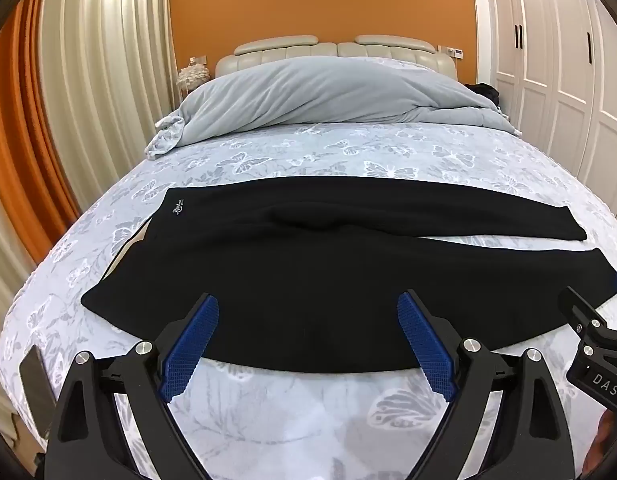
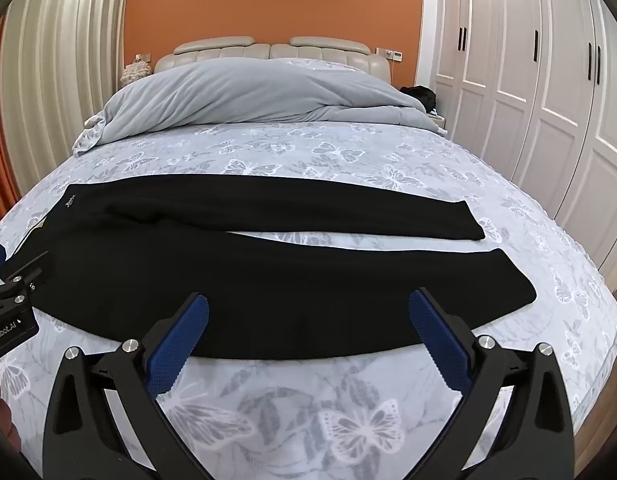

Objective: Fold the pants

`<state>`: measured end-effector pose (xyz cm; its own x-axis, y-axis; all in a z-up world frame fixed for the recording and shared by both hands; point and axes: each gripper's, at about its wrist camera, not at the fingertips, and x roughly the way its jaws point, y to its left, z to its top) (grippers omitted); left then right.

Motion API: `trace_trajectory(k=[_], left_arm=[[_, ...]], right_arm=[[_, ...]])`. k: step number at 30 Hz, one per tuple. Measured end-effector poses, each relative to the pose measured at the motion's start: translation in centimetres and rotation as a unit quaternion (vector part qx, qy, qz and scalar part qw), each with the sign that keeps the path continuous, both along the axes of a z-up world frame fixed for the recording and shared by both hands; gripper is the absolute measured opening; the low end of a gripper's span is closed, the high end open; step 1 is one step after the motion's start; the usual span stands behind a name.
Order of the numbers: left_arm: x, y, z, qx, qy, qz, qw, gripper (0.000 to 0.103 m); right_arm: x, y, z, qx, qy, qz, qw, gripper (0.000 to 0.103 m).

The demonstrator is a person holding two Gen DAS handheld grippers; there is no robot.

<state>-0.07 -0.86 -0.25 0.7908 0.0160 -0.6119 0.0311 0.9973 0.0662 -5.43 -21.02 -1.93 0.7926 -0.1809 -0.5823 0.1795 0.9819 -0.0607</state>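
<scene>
Left wrist view shows a dark phone-like slab at the near left edge of the bed, which the right wrist view does not; that view in turn takes in more of the white wardrobe doors and a strip of wood floor at far right. The black pants lie flat across the butterfly-print sheet, waistband to the left with a small white logo, the two legs running right and parting slightly near the hems. The left gripper hovers over the near edge of the pants with its blue-padded fingers spread wide, holding nothing. The right gripper is likewise spread apart above the nearer leg. Each camera catches only a corner of the other tool at its frame edge. The logo lettering is too small to read. A rumpled grey duvet is heaped before the cream headboard, under an orange wall and a framed picture cut off at the top.
</scene>
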Motion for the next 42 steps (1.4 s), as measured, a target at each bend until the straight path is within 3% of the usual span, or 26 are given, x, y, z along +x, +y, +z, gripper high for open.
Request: trace_trajectory(k=[42], left_arm=[[0.14,-0.01,-0.42,0.004,0.0,0.001,1.0,0.088]], right_arm=[[0.14,0.24,-0.19,-0.003,0.002,0.001,1.0,0.098]])
